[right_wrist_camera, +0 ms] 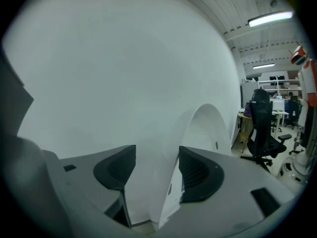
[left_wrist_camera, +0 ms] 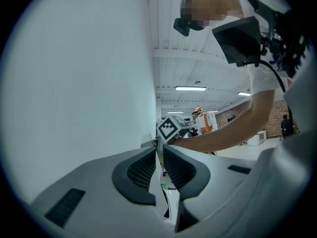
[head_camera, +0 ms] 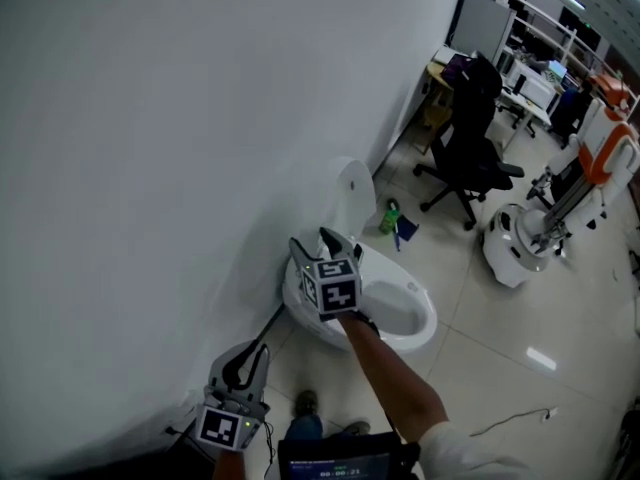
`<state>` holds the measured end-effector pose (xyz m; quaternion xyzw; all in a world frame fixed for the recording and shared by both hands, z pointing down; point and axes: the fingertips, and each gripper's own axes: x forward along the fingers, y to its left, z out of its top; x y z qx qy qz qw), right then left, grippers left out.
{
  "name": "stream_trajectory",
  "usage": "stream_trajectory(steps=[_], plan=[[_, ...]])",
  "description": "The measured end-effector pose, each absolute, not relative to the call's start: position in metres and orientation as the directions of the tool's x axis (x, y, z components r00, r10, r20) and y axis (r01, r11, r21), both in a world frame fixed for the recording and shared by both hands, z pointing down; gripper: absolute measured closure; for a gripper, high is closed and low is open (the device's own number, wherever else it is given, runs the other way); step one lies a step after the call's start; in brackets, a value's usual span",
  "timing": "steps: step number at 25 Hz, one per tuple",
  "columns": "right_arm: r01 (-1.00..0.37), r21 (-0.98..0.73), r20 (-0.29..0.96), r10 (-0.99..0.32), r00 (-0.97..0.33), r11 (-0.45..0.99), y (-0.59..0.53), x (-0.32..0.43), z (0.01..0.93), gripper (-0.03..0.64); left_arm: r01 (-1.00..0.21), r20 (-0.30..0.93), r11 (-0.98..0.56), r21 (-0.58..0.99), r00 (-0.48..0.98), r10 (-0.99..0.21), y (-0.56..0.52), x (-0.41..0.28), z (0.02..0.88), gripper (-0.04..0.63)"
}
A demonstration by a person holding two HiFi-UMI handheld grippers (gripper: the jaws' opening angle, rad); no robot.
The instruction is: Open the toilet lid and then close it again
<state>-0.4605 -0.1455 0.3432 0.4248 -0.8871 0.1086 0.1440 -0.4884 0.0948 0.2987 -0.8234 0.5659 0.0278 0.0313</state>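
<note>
Left tool: pressed together, pinching nothing; low by the wall, the farther hand.
Right tool: spread around the edge of the toilet lid (no pinch visible).
Toilet lid: raised, upright against the wall, directly ahead of the right tool — the nearer hand's.
Bowl: uncovered, below-right — closing likely swings the lid down that way.

A white wall fills the left side, and it meets the pale tiled floor. A green bottle stands on the floor near the wall, just beside a blue item. A black office chair is further back. A white and orange machine stands toward the right edge. Tables with monitors are in the far corner. A thin cable lies on the floor at the lower right.
</note>
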Motion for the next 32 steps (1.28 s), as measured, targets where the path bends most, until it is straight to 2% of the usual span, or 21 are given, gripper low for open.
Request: stream_trajectory(steps=[4, 11, 14, 18, 21, 26, 32], plan=[[-0.765, -0.002, 0.373, -0.709, -0.598, 0.644, -0.163, -0.497, 0.35, 0.357, -0.941, -0.08, -0.337, -0.024, 0.338, -0.938, 0.099, -0.502, 0.299, 0.555], [-0.745, -0.008, 0.386, -0.685, -0.618, 0.667, -0.154, -0.496, 0.345, 0.357, -0.942, -0.056, -0.332, -0.038, 0.334, -0.941, 0.109, -0.52, 0.296, 0.555], [-0.677, -0.002, 0.37, -0.628, -0.684, 0.736, -0.127, -0.476, 0.323, 0.357, -0.933, -0.028, -0.358, -0.023, 0.359, -0.933, 0.102, -0.517, 0.289, 0.555], [-0.522, 0.015, 0.324, -0.498, -0.805, 0.853, -0.064, -0.434, 0.273, 0.357, -0.905, -0.009, -0.424, 0.023, 0.424, -0.906, 0.082, -0.51, 0.262, 0.555], [-0.466, 0.019, 0.259, -0.455, -0.852, 0.885, -0.022, -0.386, 0.232, 0.357, -0.866, -0.005, -0.5, 0.02, 0.5, -0.866, 0.064, -0.491, 0.232, 0.555], [-0.532, 0.004, 0.182, -0.523, -0.832, 0.847, 0.025, -0.29, 0.209, 0.357, -0.794, -0.001, -0.608, -0.022, 0.608, -0.794, 0.052, -0.434, 0.203, 0.555], [-0.651, -0.04, 0.133, -0.642, -0.755, 0.758, 0.075, -0.212, 0.238, 0.357, -0.706, 0.053, -0.708, -0.001, 0.707, -0.705, 0.065, -0.354, 0.228, 0.555]])
